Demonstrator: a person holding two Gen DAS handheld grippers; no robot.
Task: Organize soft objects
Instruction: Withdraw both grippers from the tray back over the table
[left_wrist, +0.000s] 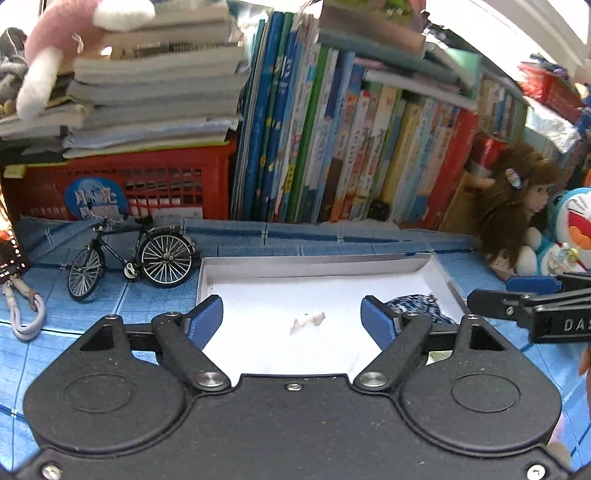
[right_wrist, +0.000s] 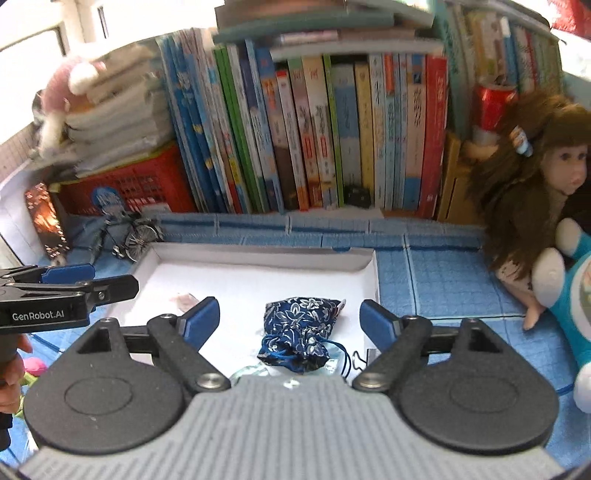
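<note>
The dark blue floral fabric drawstring pouch (right_wrist: 297, 334) is lying in the near right corner of the shallow white cardboard tray (right_wrist: 258, 254). Both the right tongs (right_wrist: 290, 323) and the left tongs (left_wrist: 291, 319) are standing wide, holding nothing. Lifting clear without snagging the cord looks wise. The pouch's near end is being cut off by the tool body.

Shallow box (right_wrist: 258, 258) open at centre of mat (right_wrist: 443, 280), drawstring pouch (right_wrist: 299, 332) inside near front right corner, small scrap (left_wrist: 308, 320) inside further left. Model bicycle (left_wrist: 133, 254) just off box's back left corner, crate (left_wrist: 122, 184) behind it with stacked books (left_wrist: 155, 85) on top. Row of upright books (right_wrist: 332, 140) behind box. Doll (right_wrist: 532, 177) right of box against books, plush toy (right_wrist: 569, 288) in front of doll.
</note>
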